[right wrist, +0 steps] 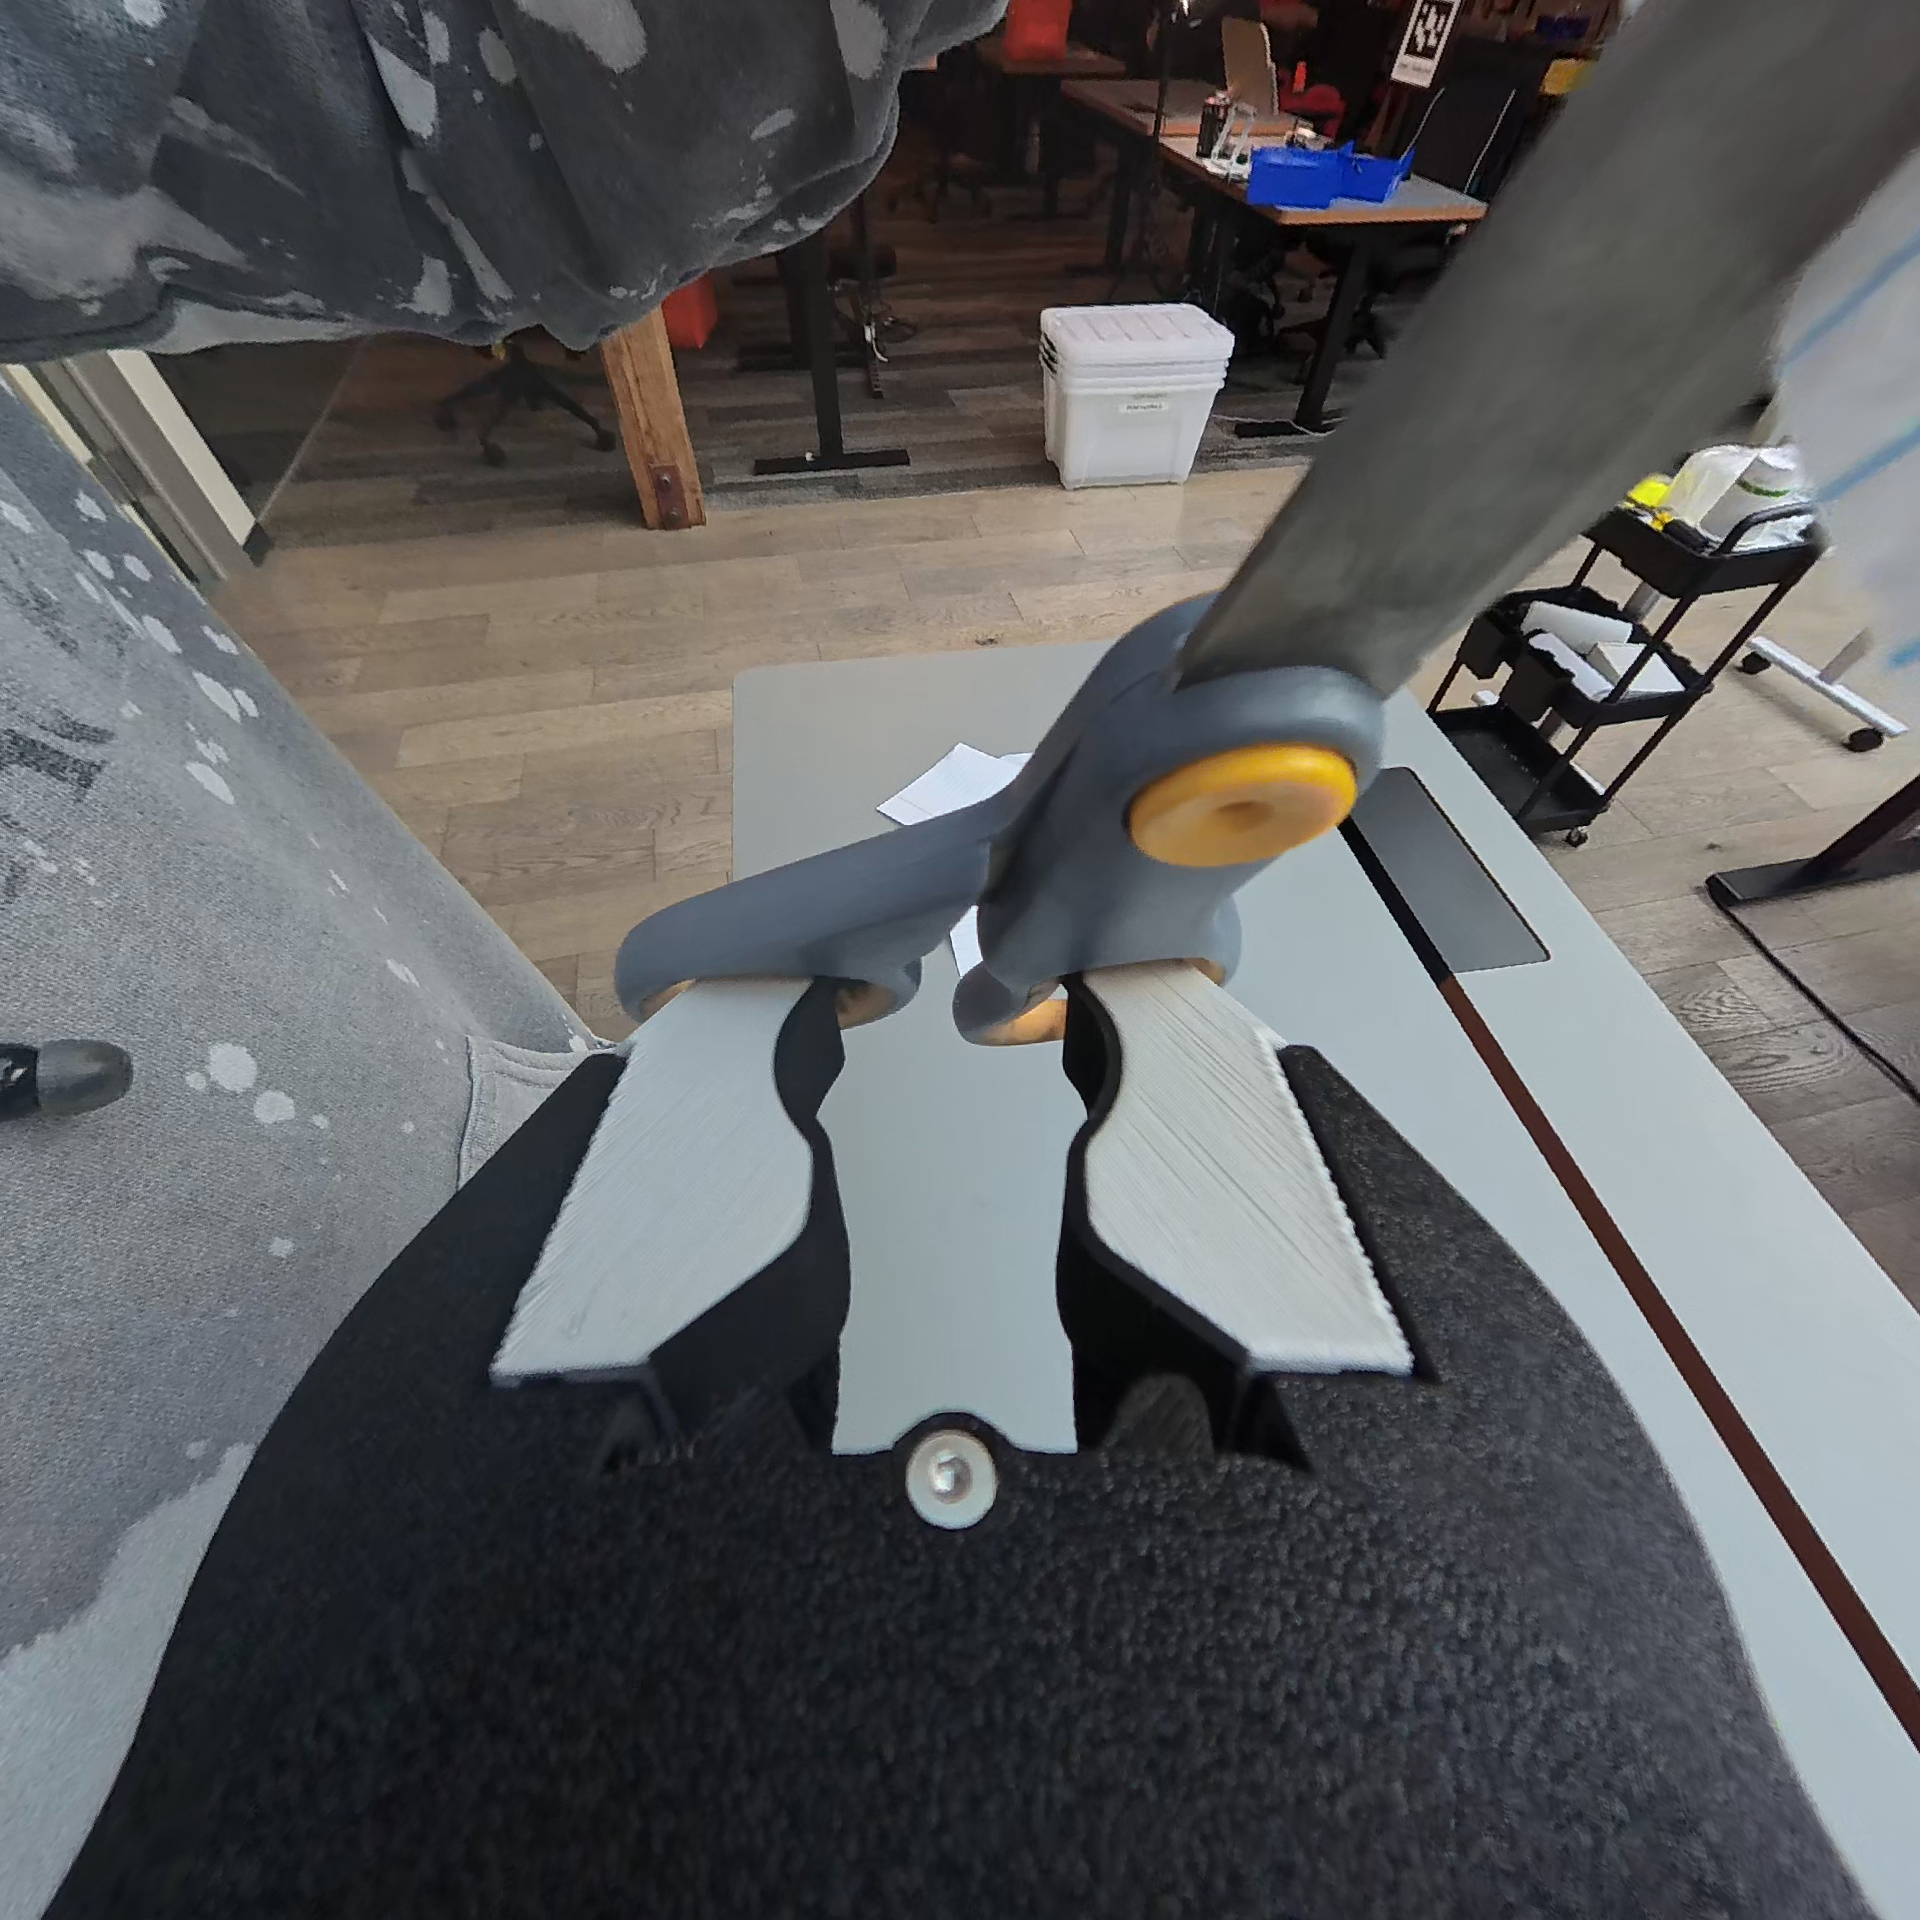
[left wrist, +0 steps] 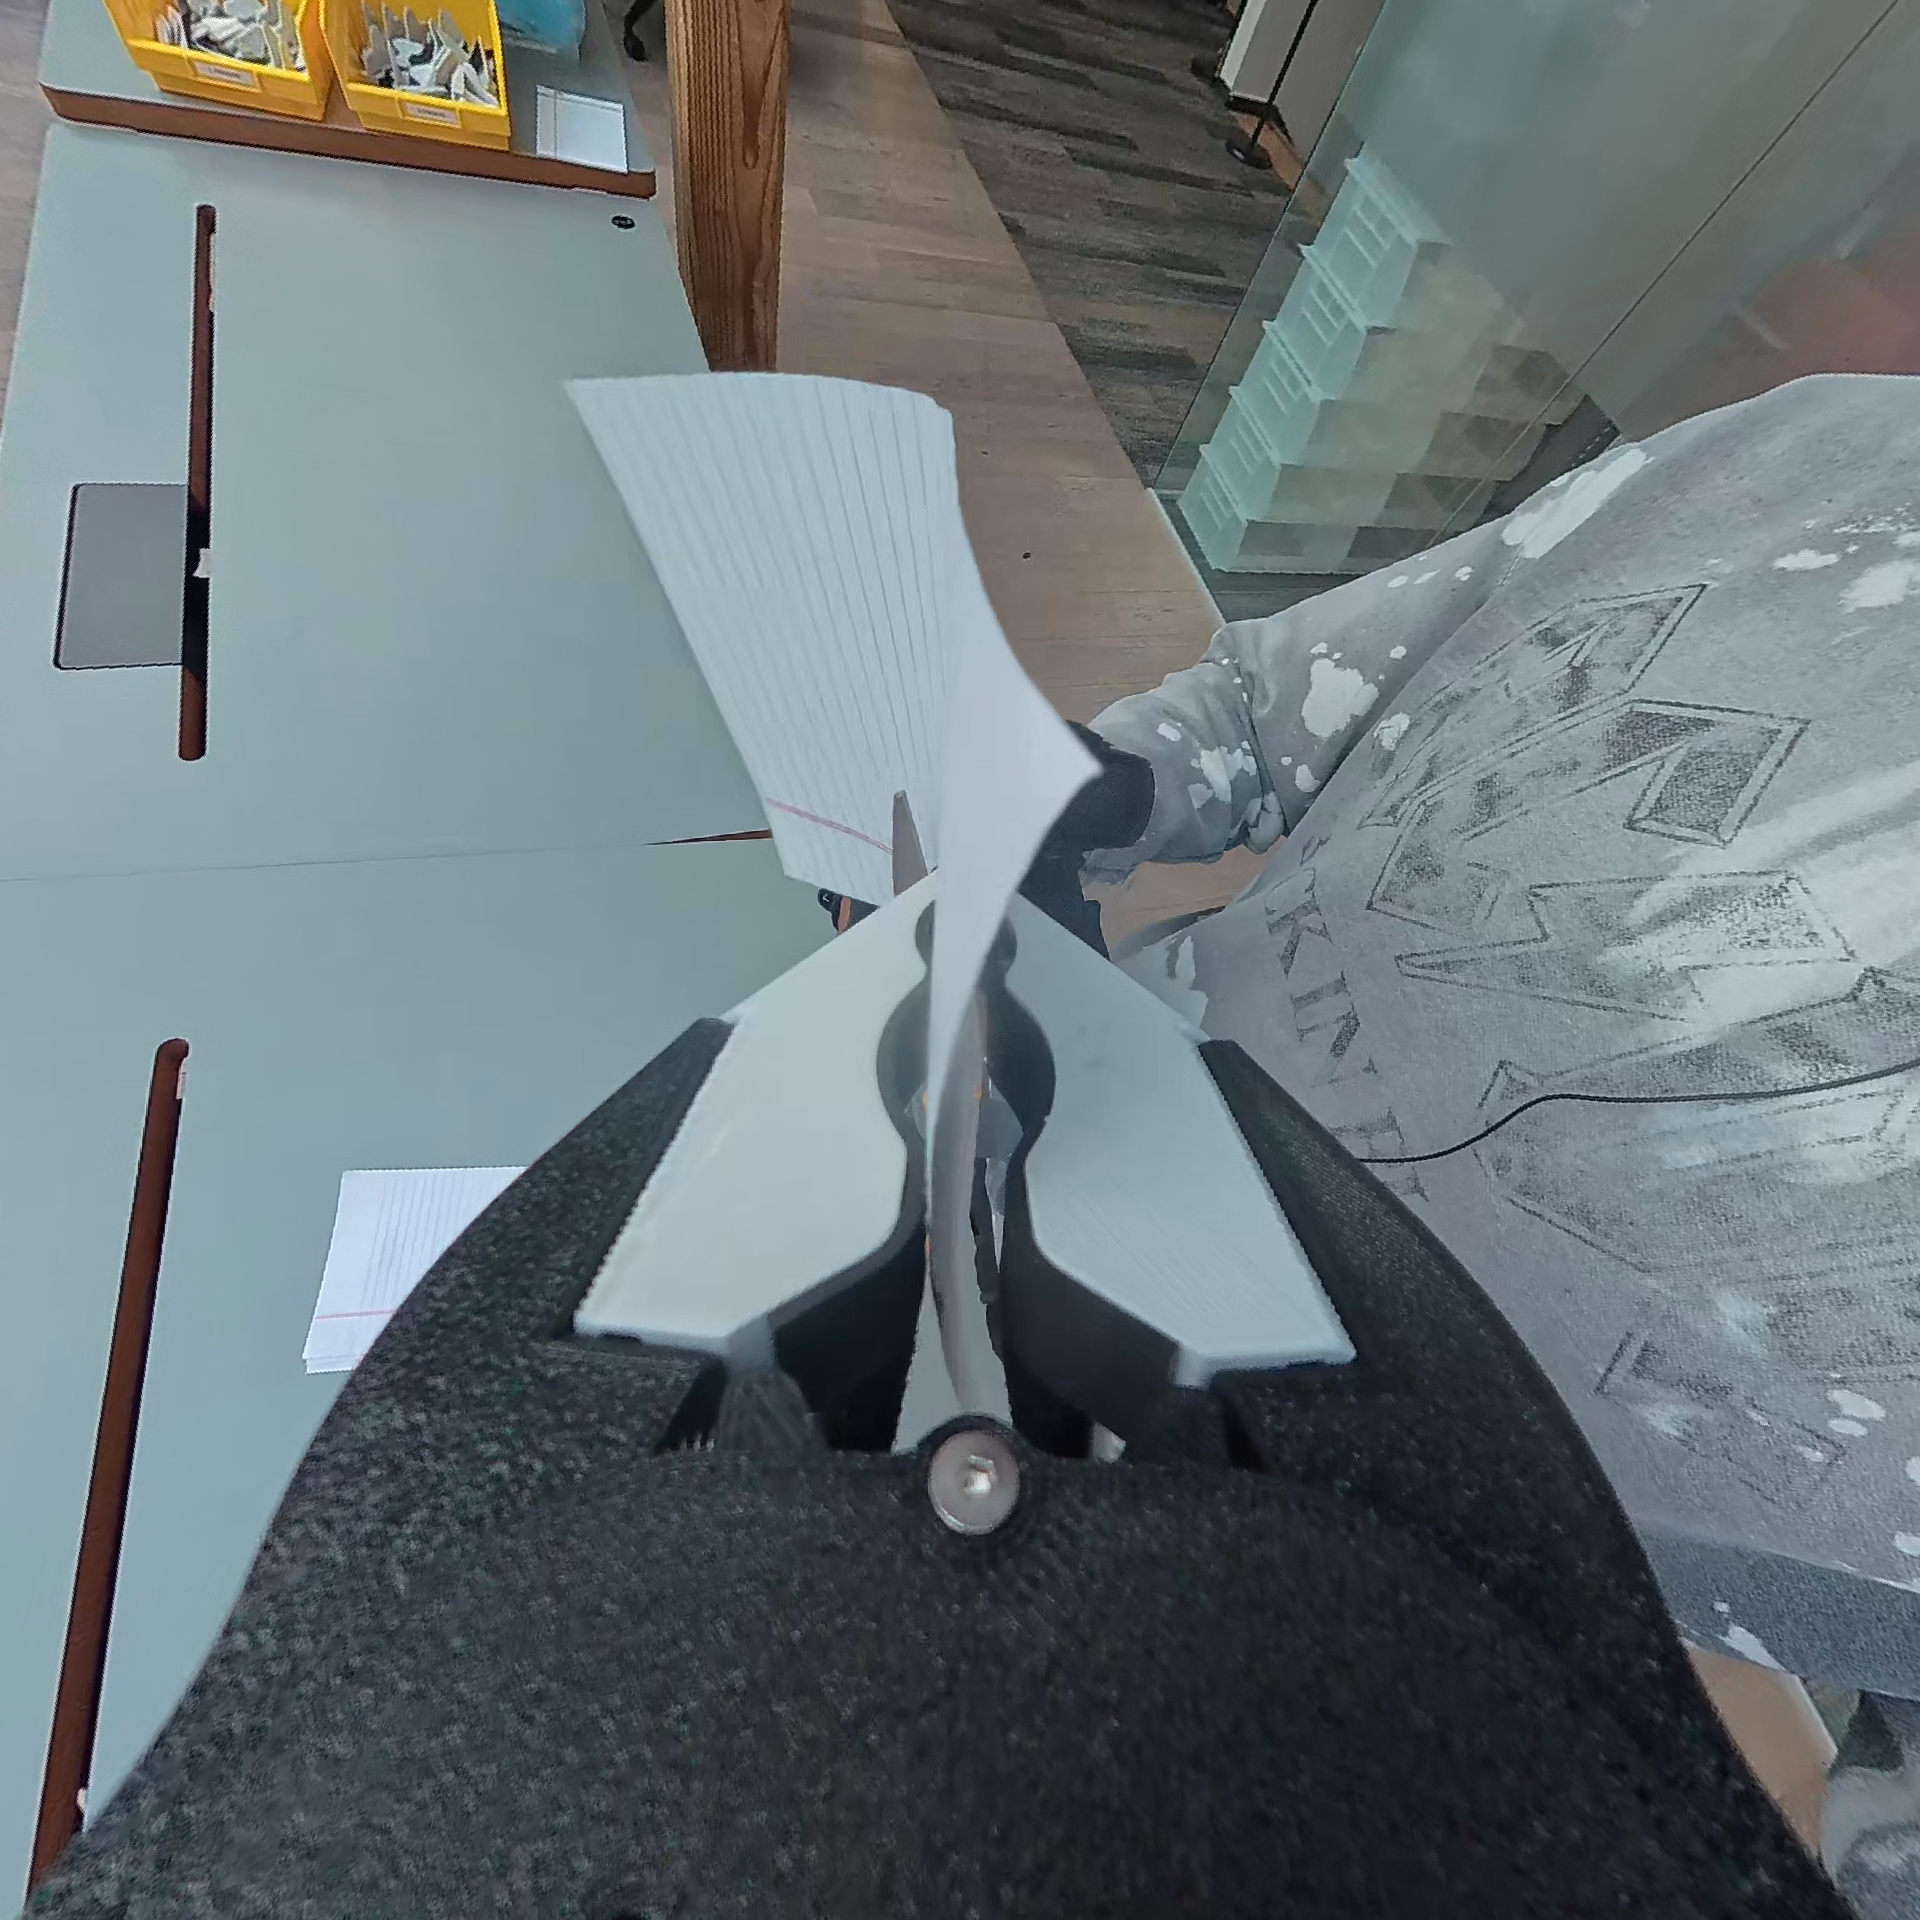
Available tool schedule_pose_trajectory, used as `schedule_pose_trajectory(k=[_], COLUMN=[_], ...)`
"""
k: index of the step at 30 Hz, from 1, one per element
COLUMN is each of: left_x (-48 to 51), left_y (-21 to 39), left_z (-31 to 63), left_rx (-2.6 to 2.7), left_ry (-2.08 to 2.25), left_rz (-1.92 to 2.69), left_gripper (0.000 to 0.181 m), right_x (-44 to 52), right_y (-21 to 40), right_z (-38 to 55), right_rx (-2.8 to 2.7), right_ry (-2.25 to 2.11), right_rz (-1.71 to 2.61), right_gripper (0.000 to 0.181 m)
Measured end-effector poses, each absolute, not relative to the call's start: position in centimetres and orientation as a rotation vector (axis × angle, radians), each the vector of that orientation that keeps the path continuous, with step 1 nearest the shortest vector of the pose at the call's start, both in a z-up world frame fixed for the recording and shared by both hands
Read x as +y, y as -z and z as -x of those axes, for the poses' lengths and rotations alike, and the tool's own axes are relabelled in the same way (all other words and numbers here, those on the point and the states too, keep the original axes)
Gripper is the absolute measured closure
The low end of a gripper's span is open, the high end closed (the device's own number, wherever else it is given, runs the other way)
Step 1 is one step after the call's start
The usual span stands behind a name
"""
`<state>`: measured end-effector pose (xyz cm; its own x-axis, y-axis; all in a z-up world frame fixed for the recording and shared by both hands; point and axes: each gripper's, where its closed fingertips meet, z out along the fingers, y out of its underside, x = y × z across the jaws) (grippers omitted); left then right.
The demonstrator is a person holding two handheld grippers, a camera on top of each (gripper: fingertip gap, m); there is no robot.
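Observation:
My left gripper (left wrist: 940,914) is shut on the lower edge of a white lined paper sheet (left wrist: 810,582), which stands up and curls above the grey table (left wrist: 416,520). A scissor blade tip (left wrist: 906,847) shows just behind the sheet's lower edge. My right gripper (right wrist: 940,997) carries grey scissors with an orange pivot (right wrist: 1091,862). One of its fingers sits in each handle loop, and the jaws are partly apart. The blade (right wrist: 1507,416) runs up to the right towards the paper's blurred edge (right wrist: 1860,416).
A stack of lined sheets (left wrist: 395,1257) lies on the table near my left gripper, and loose sheets (right wrist: 945,784) lie farther off. Yellow bins (left wrist: 312,52) stand at the table's far end by a wooden post (left wrist: 727,177). A person's grey sweatshirt (left wrist: 1558,935) is close by on the right. A black cart (right wrist: 1621,644) stands beyond the table.

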<state>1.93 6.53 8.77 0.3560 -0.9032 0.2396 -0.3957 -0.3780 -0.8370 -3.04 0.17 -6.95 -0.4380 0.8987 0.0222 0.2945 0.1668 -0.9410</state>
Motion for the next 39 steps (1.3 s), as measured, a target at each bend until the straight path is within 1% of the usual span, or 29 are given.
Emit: schedule_pose_trajectory(k=[17, 32, 39], left_x=[6.1, 6.3, 6.6], left_y=[-9.4, -9.6, -10.0], left_z=[-3.0, -3.7, -3.7], left_rx=[1.168, 1.184, 1.184], left_ry=[0.961, 1.006, 1.014], left_rz=[1.908, 1.877, 1.855], left_gripper=[0.181, 0.181, 0.181], right_x=[0.4, 0.6, 0.8], right_y=[6.0, 5.0, 4.3], right_z=[2.9, 2.6, 3.2], right_rx=[-1.753, -1.665, -1.578], right_ry=[-1.267, -1.297, -1.340], right_rz=[1.096, 1.070, 1.058], right_gripper=[0.157, 0.153, 0.145])
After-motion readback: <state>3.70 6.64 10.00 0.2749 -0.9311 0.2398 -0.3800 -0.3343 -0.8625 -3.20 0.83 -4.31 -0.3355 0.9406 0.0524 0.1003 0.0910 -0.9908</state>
